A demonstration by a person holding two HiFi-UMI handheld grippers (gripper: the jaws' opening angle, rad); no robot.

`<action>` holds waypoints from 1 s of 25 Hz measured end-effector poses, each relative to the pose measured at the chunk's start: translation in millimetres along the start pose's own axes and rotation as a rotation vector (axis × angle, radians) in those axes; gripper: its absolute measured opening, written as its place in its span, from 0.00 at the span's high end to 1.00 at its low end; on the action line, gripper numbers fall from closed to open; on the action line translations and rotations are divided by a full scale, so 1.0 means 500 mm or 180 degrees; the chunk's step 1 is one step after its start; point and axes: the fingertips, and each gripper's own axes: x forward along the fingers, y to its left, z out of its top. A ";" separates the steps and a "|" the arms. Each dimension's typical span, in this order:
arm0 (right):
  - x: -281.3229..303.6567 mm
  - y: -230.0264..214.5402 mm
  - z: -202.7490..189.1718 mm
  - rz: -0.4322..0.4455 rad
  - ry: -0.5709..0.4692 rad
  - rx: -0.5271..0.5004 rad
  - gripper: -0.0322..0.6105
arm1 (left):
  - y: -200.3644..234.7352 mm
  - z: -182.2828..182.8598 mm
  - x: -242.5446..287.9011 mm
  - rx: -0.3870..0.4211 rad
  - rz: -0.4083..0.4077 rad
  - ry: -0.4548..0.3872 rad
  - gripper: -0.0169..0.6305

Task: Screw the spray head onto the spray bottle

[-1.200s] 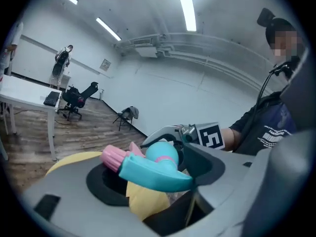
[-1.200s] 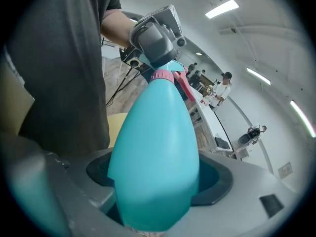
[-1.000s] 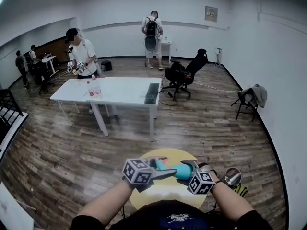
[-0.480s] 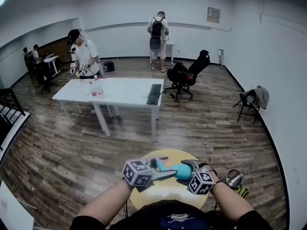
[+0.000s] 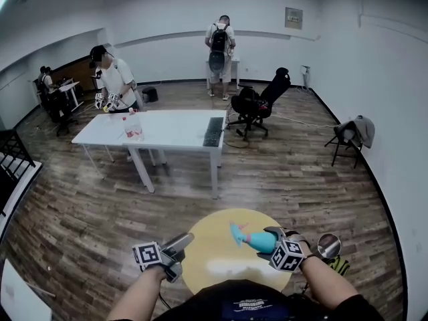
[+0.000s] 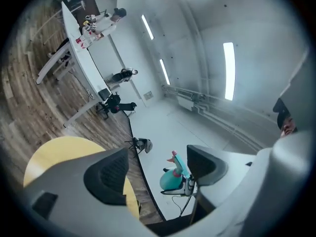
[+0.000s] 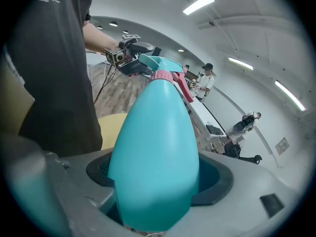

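- Where are we?
- Our right gripper (image 5: 266, 241) has its fingers clamped on the bottle (image 7: 155, 147) over the yellow surface (image 5: 207, 253), head (image 7: 155, 63) already on. The left gripper (image 6: 155, 172) is off left, fingers wide, empty.
- Next?
- We'd test the collar (image 7: 163, 75), probably. The bottle's opaque, so we can't tell the contents.

A round yellow table (image 5: 207, 243) sits at bottom centre on the wood floor (image 5: 87, 206). Above it, left of centre, a long white table (image 5: 167, 129) carries a dark keyboard (image 5: 213, 131); a black office chair (image 5: 257, 102) stands just right of it.
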 end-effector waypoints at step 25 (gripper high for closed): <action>0.006 0.014 0.007 0.0063 -0.0127 0.0218 0.32 | -0.058 0.005 0.085 0.0676 -0.0028 0.0227 0.37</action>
